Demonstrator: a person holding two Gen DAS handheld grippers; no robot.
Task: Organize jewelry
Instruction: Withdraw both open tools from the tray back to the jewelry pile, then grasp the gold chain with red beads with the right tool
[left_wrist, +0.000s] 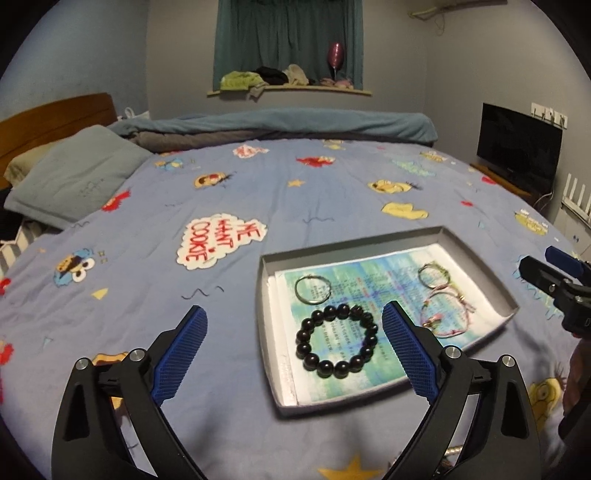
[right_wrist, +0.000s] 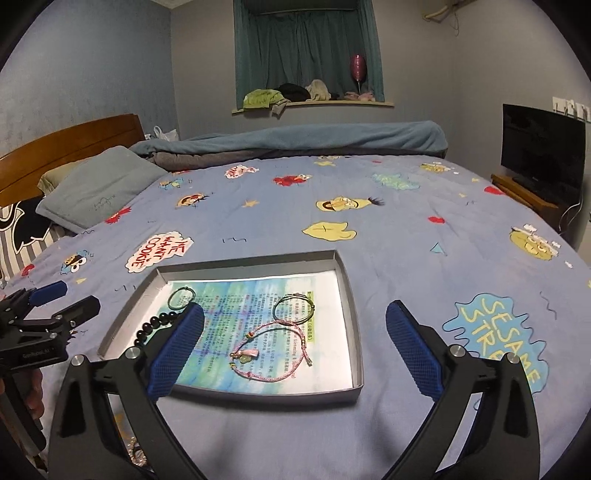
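**Inspector:** Bedroom. A cartoon-print bedspread (left_wrist: 258, 192) is the work surface. Nearest the cameras, both tools hang above it, angled down. The left gripper (left_wrist: 293, 354) has its jaws spread wide, nothing between the pads. The right gripper (right_wrist: 295, 350) likewise: spread, holding nothing.

**Clerk:** And the jewelry?

**Inspector:** All inside the shallow grey tray (left_wrist: 266, 332), on a printed paper liner. The dark bead bracelet (left_wrist: 337, 339) lies at the near left, a thin green ring bracelet (left_wrist: 313, 290) behind it. The pink cord bracelet (right_wrist: 271, 352) with its small tassel lies near right, and a wire bangle (right_wrist: 293, 307) beyond that.

**Clerk:** Handling?

**Inspector:** In my judgement the beads are smooth, likely to roll and slip; pinch across the strand, not on one bead. The cord is limp and light; take it at the tassel knot. The thin rings lie flat and will be hard to get under.

**Clerk:** Beyond?

**Inspector:** A pillow (right_wrist: 99, 188), a rolled blanket (right_wrist: 295, 140), a curtained window (right_wrist: 306, 44).
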